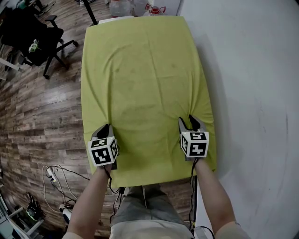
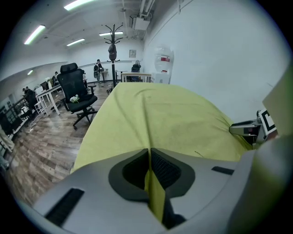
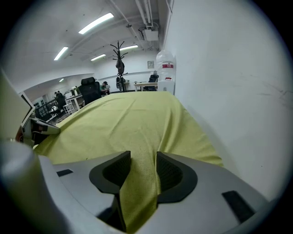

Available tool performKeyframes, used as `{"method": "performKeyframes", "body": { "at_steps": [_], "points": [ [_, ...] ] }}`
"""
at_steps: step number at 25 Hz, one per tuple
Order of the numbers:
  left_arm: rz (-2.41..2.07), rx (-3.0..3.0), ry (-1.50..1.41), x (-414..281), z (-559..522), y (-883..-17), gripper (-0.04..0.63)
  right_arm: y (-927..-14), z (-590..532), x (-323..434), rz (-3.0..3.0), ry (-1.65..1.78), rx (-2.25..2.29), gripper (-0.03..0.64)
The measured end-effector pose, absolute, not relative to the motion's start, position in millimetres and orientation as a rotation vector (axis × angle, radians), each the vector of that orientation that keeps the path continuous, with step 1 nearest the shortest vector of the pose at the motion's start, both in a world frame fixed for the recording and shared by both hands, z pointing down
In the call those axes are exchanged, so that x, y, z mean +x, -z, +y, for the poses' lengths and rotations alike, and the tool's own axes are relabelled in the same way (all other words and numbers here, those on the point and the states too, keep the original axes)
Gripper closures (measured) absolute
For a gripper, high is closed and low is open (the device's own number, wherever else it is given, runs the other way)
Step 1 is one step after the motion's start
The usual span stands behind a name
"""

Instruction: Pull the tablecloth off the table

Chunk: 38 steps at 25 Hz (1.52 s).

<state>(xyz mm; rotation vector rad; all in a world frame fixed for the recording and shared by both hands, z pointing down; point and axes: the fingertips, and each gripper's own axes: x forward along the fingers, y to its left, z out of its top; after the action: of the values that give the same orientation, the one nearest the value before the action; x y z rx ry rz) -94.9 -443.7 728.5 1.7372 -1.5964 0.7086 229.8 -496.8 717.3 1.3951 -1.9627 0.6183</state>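
A yellow-green tablecloth (image 1: 140, 79) covers the long table from near to far end. My left gripper (image 1: 105, 127) rests on the cloth near the front left corner. In the left gripper view it (image 2: 149, 153) is shut on a thin pinched fold of the tablecloth (image 2: 174, 119). My right gripper (image 1: 189, 120) sits near the front right edge, with wrinkles fanning out from its tips. In the right gripper view a thick fold of tablecloth (image 3: 132, 119) fills the gap between the jaws of this gripper (image 3: 143, 157), touching both pads.
A white wall (image 1: 252, 93) runs close along the table's right side. A black office chair (image 1: 32, 32) stands on the wood floor at far left. Cables (image 1: 56, 177) lie on the floor near my left. Water bottles (image 1: 154, 8) stand beyond the far end.
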Motion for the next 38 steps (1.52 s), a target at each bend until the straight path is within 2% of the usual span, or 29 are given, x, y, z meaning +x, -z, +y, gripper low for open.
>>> {"method": "performKeyframes", "body": {
  "at_steps": [4, 6, 17, 28, 38],
  "points": [
    [-1.581, 1.742, -0.692, -88.2, -442.9, -730.0, 0.574, -719.0, -495.5, 231.8, -1.941, -0.636, 1.395, 0.543],
    [-1.562, 1.750, -0.673, -87.5, -441.8, -730.0, 0.574, -719.7, -494.1, 231.1, -1.952, -0.664, 1.391, 0.580],
    [-1.558, 1.941, -0.741, -81.8, -425.1, -680.3, 0.575, -673.8, -475.7, 229.6, -2.087, -0.739, 1.444, 0.588],
    [-1.552, 2.039, -0.617, -77.1, -380.5, -606.6, 0.575, -600.7, -428.1, 240.0, -2.151, -0.639, 1.513, 0.588],
    [-1.653, 2.211, -0.472, -93.4, -361.9, -489.3, 0.574, -467.3, -400.5, 229.9, -2.325, -0.399, 1.644, 0.588]
  ]
}}
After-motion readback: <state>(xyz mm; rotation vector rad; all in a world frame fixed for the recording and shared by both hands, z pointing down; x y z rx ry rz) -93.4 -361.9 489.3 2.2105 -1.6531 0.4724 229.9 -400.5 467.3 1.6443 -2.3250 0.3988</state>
